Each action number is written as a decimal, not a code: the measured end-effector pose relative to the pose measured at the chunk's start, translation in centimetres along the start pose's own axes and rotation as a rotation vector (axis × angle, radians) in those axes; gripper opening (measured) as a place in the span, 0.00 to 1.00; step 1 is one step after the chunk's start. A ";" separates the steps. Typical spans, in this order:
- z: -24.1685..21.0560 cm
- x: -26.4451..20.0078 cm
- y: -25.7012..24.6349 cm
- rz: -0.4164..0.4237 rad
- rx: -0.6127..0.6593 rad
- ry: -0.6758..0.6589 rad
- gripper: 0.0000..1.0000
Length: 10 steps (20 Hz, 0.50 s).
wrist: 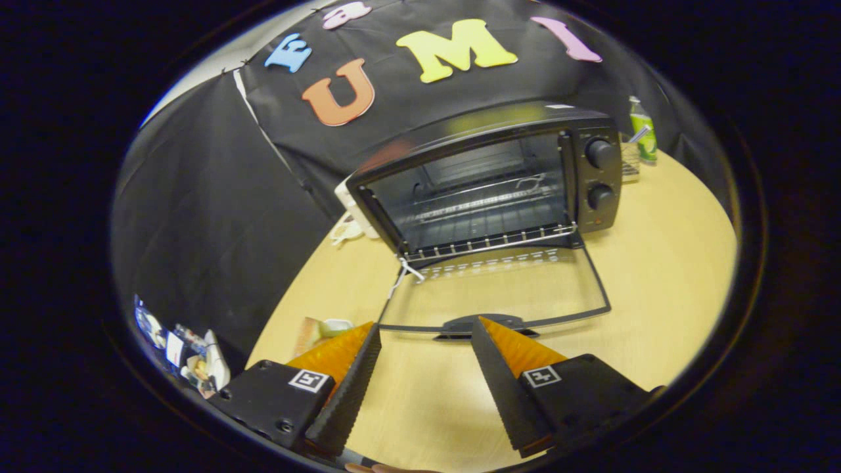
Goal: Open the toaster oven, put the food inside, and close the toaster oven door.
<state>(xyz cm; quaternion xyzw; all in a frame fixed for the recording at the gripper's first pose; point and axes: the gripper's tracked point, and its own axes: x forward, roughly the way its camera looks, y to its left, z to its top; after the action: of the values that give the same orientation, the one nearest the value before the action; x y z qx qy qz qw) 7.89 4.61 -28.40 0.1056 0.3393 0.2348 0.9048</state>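
One toaster oven point(486, 177) is seen standing on the light wooden table point(663, 276), with the black booth wall just behind it. Its single glass door point(496, 289) is folded fully down and lies flat toward the tool, and one dark handle point(486, 325) is seen at the door's near edge. Two round knobs point(601, 174) are counted on the panel at the oven's right side, one above the other. One wire rack point(489, 213) is visible inside the open cavity, and nothing can be made out resting on it.

One tool point(426, 332) is held low over the table, its two fingers point(355, 381) spread well apart with only bare table between them; nothing is gripped. The fingertips are placed just short of the door handle, which lies ahead of the gap and nearer the right-hand finger.

One small pale item point(325, 328), possibly the food, lies on the table just beside and partly behind the left-hand finger; what it is cannot be told. One white object point(351, 220) is partly hidden behind the oven's left side. One green and white bottle point(644, 135) stands beyond the oven's right side, near the wall, with one clear container point(629, 164) beside it.
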 end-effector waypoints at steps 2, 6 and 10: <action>-0.3 -0.2 1.9 0.048 -0.002 0.089 0.91; -2.0 -0.7 6.1 0.142 0.003 0.269 0.88; -3.9 0.0 8.6 0.181 -0.028 0.368 0.87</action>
<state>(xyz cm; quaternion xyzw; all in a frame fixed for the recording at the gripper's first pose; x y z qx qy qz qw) 2.30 12.23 -28.31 0.0785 0.4848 0.3351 0.8041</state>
